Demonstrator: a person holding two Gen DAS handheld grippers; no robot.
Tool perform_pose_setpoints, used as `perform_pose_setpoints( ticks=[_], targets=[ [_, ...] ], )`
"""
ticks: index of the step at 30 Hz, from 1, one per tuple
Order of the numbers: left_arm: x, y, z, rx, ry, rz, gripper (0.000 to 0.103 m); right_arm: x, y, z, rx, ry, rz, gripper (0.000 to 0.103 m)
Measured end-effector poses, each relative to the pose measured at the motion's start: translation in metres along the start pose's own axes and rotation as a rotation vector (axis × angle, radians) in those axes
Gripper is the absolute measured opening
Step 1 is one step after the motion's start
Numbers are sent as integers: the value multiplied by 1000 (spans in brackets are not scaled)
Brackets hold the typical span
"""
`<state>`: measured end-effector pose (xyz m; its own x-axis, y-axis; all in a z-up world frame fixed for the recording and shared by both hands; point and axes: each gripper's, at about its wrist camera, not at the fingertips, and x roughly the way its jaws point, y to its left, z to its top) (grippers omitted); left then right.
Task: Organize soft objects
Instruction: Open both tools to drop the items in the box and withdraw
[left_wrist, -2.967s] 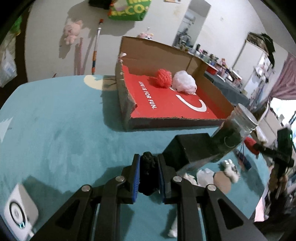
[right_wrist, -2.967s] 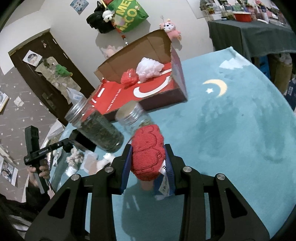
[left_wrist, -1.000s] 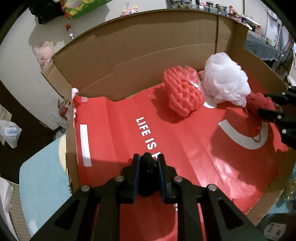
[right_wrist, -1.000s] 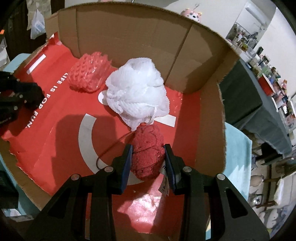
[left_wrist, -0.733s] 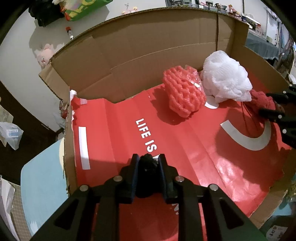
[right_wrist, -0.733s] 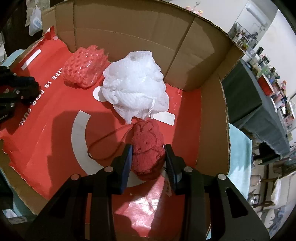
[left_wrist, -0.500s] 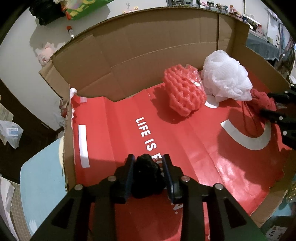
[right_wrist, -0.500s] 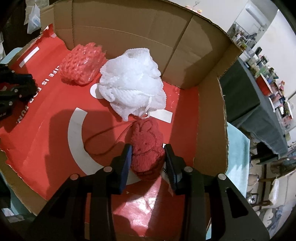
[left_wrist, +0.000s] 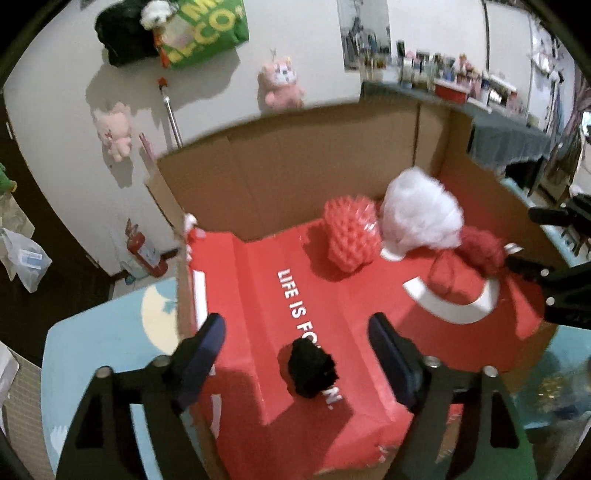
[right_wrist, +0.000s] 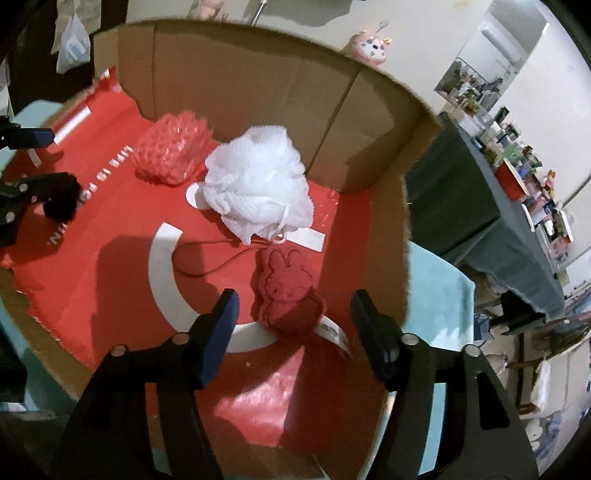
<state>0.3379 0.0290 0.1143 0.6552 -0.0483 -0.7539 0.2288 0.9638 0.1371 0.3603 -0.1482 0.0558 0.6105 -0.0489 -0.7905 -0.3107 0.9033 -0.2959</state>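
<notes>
Both soft things are seen lying free inside the cardboard box (right_wrist: 258, 66); the left hand-held gripper (left_wrist: 295, 339) is spread wide, and the black pompom (left_wrist: 312, 369) rests between its fingers without being touched, on the red floor of the box near the printed words; the right hand-held gripper (right_wrist: 293, 310) is likewise spread, with the red rabbit toy (right_wrist: 286, 291) lying between its fingers, apart from both of them, its paper tag pointing toward the right finger. The red toy is placed just beside the white mesh sponge (right_wrist: 258, 184), and a thin red cord is seen running from it across the floor; the pink net ball (right_wrist: 171, 151) lies next to the sponge, close to the back wall. It is judged that the things are gathered in the box because it serves as the collecting place for soft items; the wide opening of both grippers is probably meant to let them be drawn back without dragging a toy. The box stands on a light blue counter (left_wrist: 103, 339). Care would be needed that the cord is not caught by the right gripper.
</notes>
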Motion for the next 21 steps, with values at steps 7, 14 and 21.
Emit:
perform_pose_setpoints(
  ticks=[7,14,21],
  targets=[
    [-70,-1,-6,-41,-150,-29,100,-57,-13,-9,83,-98,38,71],
    [-136,-1,-19,-83,-268,-15,103,-125,-23,-25,146,-224,79,80],
    [-189,-4,-45,-109,-353,20,103,-190,-12,-54,134,-347,70,88]
  ],
)
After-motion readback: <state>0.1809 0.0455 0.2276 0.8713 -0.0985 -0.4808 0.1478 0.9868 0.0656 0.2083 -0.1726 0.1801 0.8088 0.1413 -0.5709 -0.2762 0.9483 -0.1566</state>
